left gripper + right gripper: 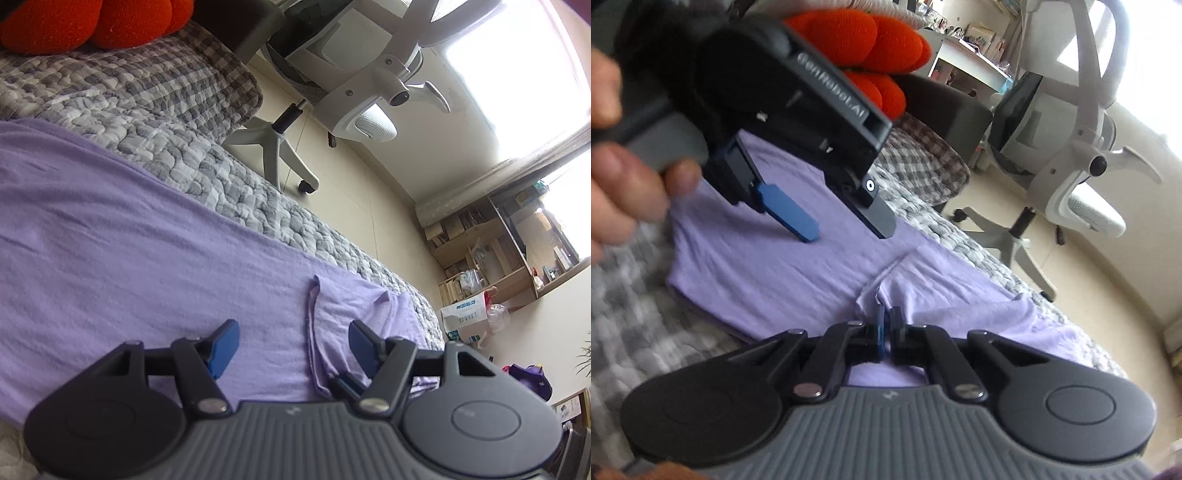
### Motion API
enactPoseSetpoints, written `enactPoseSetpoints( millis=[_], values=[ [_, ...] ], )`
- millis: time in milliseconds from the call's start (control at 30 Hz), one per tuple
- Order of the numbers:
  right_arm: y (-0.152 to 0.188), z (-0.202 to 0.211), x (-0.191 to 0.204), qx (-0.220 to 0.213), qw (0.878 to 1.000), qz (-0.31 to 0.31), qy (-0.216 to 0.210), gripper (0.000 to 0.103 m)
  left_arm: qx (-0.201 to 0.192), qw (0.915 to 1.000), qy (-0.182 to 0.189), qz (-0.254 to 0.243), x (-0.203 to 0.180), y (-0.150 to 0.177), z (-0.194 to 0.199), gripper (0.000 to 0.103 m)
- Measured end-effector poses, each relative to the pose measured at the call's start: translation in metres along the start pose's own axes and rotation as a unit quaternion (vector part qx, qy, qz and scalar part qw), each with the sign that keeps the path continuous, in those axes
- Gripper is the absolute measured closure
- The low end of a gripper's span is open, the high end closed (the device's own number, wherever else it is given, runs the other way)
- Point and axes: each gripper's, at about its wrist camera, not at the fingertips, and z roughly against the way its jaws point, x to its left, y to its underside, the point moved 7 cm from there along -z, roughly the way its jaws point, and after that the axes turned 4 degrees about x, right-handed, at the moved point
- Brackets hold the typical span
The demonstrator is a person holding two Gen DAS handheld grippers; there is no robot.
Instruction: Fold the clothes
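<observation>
A lavender garment [110,240] lies spread on a grey checked quilt [221,173], with a sleeve fold near the bed's edge. My left gripper [293,328] hovers just above the cloth, jaws open and nothing between the blue pads. The right wrist view shows the same left gripper [847,232], held by a person's hand [613,177], with its fingertips close to the garment [757,277]. My right gripper [886,317] is shut, its pads pinching the raised edge of the sleeve fold [871,295].
Orange cushions [74,22] sit at the head of the bed. A white office chair [1082,147] stands on the floor beside the bed. Wooden shelves [498,251] and a white bag [465,317] stand along the wall. The quilt [628,295] surrounds the garment.
</observation>
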Motion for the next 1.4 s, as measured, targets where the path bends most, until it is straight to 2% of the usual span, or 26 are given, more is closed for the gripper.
enactPoseSetpoints(
  millis=[100, 233, 333, 400, 433, 467, 733, 833, 900, 1000, 1033, 1067, 1100, 1400],
  values=[
    [0.0, -0.003, 0.003, -0.003, 1.0, 0.014, 0.014, 0.101, 0.0, 1.0, 0.0, -0.003, -0.001, 0.0, 0.0, 0.036],
    [0.005, -0.002, 0.006, -0.003, 1.0, 0.013, 0.006, 0.09, 0.002, 1.0, -0.001, 0.0, 0.0, 0.001, -0.001, 0.036],
    [0.003, -0.003, 0.003, -0.002, 1.0, -0.002, -0.001, 0.089, 0.003, 1.0, 0.001, 0.002, 0.001, 0.001, -0.001, 0.036],
    [0.001, -0.004, 0.003, -0.001, 1.0, -0.001, -0.002, 0.09, 0.003, 1.0, 0.001, 0.003, 0.001, 0.001, -0.001, 0.036],
    [0.0, -0.004, 0.001, 0.0, 1.0, -0.004, -0.003, 0.098, 0.003, 1.0, 0.002, 0.003, 0.001, 0.001, -0.001, 0.035],
    [-0.001, -0.001, -0.001, -0.003, 1.0, -0.01, -0.007, 0.101, 0.003, 1.0, 0.002, 0.004, 0.001, 0.0, -0.001, 0.035],
    [-0.001, 0.024, 0.0, -0.026, 0.999, -0.027, -0.034, 0.101, 0.004, 1.0, 0.003, 0.004, 0.001, 0.0, 0.0, 0.035],
    [0.004, 0.016, 0.004, -0.012, 1.0, -0.011, -0.025, 0.1, 0.004, 1.0, 0.002, 0.005, 0.0, 0.0, -0.001, 0.035],
    [0.006, 0.012, 0.007, -0.011, 1.0, -0.008, -0.029, 0.098, 0.004, 1.0, 0.002, 0.005, -0.001, 0.0, -0.001, 0.035],
    [0.003, 0.02, 0.013, -0.022, 0.998, -0.004, -0.058, 0.092, 0.005, 1.0, 0.003, 0.006, 0.0, 0.0, -0.001, 0.035],
    [0.002, 0.023, 0.013, -0.026, 0.998, -0.003, -0.056, 0.085, 0.005, 1.0, 0.003, 0.007, 0.0, 0.0, -0.001, 0.035],
    [0.001, 0.026, 0.013, -0.03, 0.998, -0.001, -0.053, 0.072, 0.005, 1.0, 0.003, 0.007, 0.001, 0.0, -0.001, 0.035],
    [0.001, 0.027, 0.012, -0.034, 0.998, 0.0, -0.046, 0.067, 0.005, 1.0, 0.003, 0.008, 0.001, 0.0, -0.001, 0.035],
    [0.004, 0.01, 0.016, -0.016, 0.999, 0.042, -0.016, 0.066, -0.003, 1.0, 0.0, 0.003, 0.0, -0.002, 0.001, 0.035]
  ],
)
